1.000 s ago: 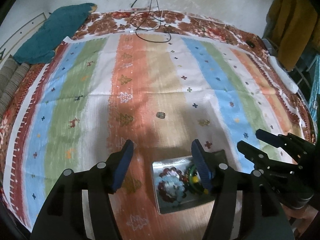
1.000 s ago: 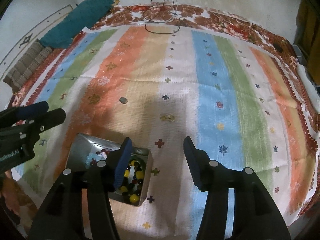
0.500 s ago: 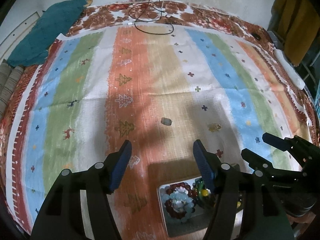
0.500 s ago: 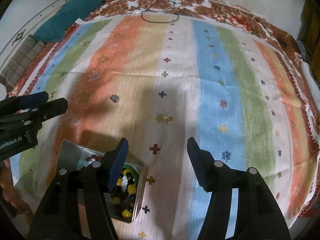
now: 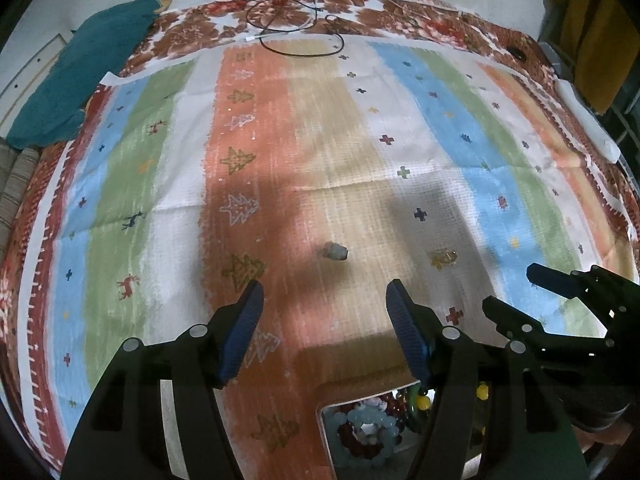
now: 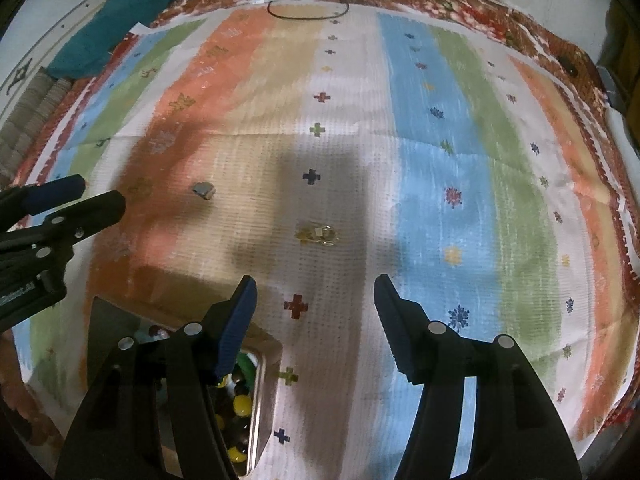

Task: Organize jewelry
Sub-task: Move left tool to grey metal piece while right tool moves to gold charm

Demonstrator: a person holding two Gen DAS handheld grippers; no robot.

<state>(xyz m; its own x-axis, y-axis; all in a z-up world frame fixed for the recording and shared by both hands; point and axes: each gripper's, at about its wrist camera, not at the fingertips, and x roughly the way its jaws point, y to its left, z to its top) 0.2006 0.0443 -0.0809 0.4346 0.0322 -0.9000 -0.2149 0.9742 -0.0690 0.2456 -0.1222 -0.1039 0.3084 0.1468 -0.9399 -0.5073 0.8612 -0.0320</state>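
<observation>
A metal tray (image 5: 325, 436) holding several bead bracelets (image 5: 366, 432) lies on the striped cloth, under and just behind my left gripper (image 5: 322, 304), which is open and empty. A small grey jewelry piece (image 5: 335, 251) lies on the cloth just ahead of it. A gold ring piece (image 5: 444, 257) lies further right. In the right wrist view my right gripper (image 6: 314, 300) is open and empty, with the gold piece (image 6: 324, 235) just ahead, the grey piece (image 6: 204, 190) at left, and the tray (image 6: 262, 380) below its left finger.
The striped cloth (image 5: 440, 120) covers a floral bedspread (image 5: 192, 28). A black cable (image 5: 296, 28) lies at the far edge. A teal cushion (image 5: 80, 68) lies at the far left. A white object (image 5: 588, 120) lies at the right edge.
Both grippers have moved forward over the cloth, away from the tray. The tray has slid toward the bottom of both views, and the grey and gold pieces are nearer.
</observation>
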